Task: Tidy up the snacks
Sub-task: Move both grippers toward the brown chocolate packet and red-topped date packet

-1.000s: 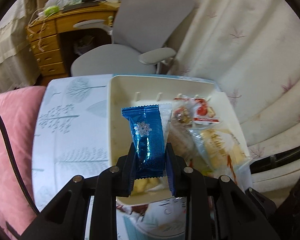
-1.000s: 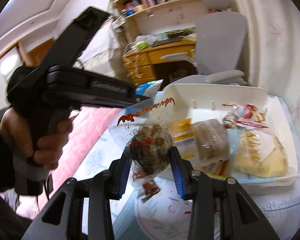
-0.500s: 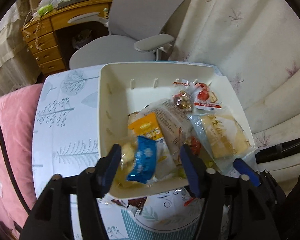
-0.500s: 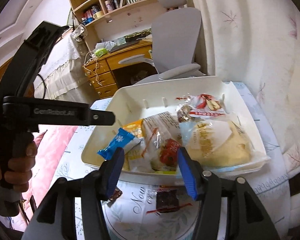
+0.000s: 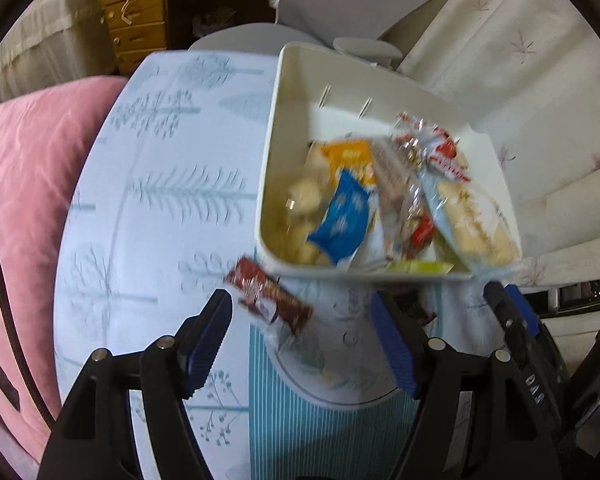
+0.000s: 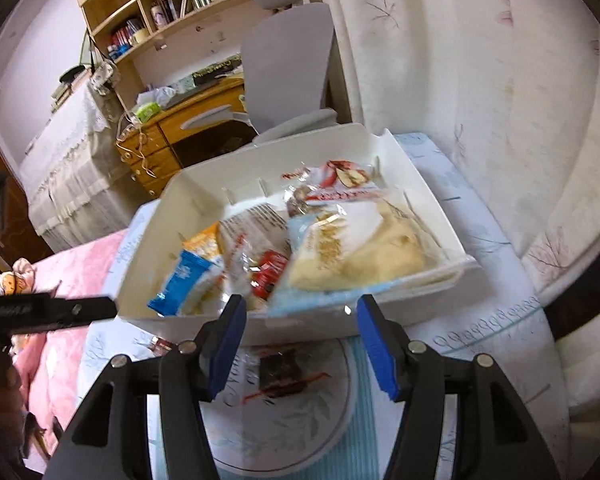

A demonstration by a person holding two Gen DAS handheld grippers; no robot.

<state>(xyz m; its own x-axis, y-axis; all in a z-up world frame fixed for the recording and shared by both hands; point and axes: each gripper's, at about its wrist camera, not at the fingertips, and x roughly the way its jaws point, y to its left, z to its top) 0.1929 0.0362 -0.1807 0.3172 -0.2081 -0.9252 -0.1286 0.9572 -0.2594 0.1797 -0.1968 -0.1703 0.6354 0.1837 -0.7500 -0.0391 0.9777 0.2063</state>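
With the blue packet [image 5: 342, 220] lying in the white bin [image 5: 268, 184], both the left gripper [image 5: 302, 338] and right gripper [image 6: 298, 346] stand open and empty, jaws just opened; next, close on the brown wrapped snack [image 5: 270, 300] on the table.

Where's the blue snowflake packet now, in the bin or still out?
In. The blue snowflake packet lies inside the white bin on other snacks; no fingers touch it.

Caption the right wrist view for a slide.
Open right gripper above a dark wrapped snack, white bin of snacks beyond.
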